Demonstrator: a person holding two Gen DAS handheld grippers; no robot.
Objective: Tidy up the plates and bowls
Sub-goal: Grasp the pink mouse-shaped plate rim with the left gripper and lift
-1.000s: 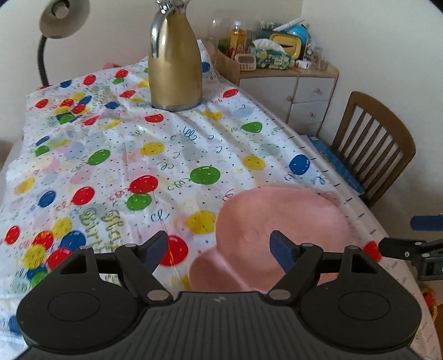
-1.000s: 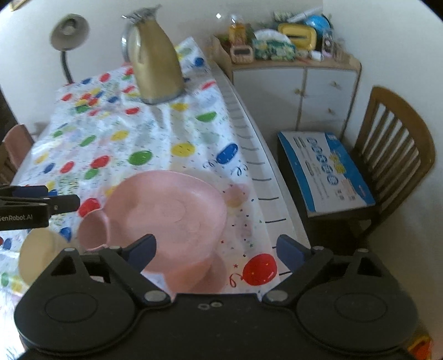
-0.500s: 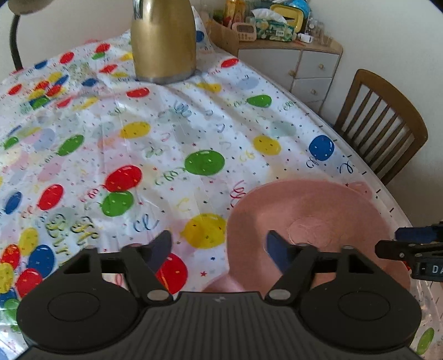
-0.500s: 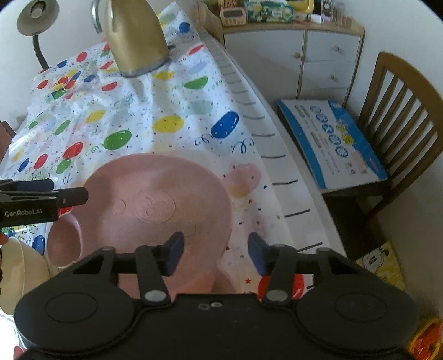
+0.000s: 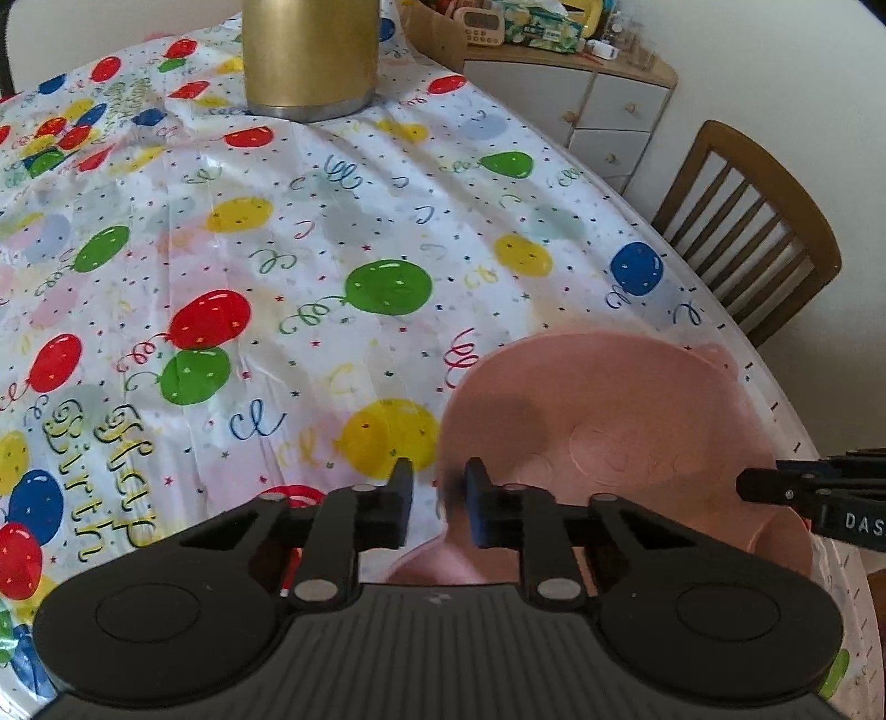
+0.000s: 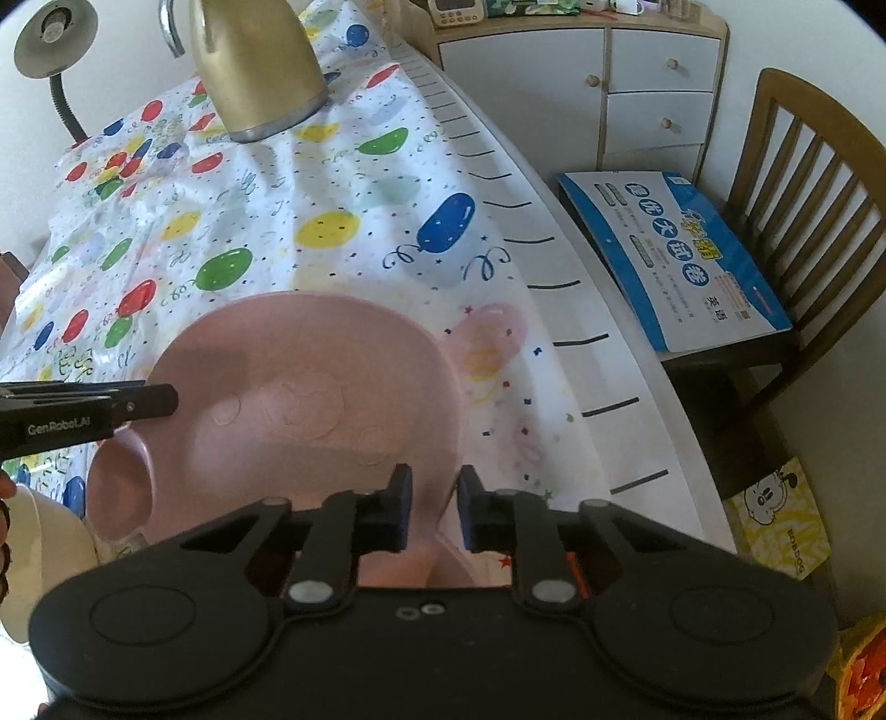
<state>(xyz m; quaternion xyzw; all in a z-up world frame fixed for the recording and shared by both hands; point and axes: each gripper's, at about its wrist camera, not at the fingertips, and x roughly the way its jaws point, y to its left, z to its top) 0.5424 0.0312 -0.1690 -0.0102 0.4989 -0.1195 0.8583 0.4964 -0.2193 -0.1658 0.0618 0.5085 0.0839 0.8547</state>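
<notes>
A large pink plate lies near the table's right edge, resting on smaller pink dishes; it also shows in the right wrist view. My left gripper is shut on the plate's left rim. My right gripper is shut on the plate's near right rim. A small pink bowl sits under the plate's left side, and a cream bowl lies at the far left. Another pink dish peeks out beneath the plate.
The table has a balloon-print cloth. A gold thermos jug stands at the back. A desk lamp is at the back left. A wooden chair holding a blue box and a white cabinet stand to the right.
Both grippers have moved down and forward onto the pink plate and closed from wide open onto its rim, left on the left side, right on the right side.
</notes>
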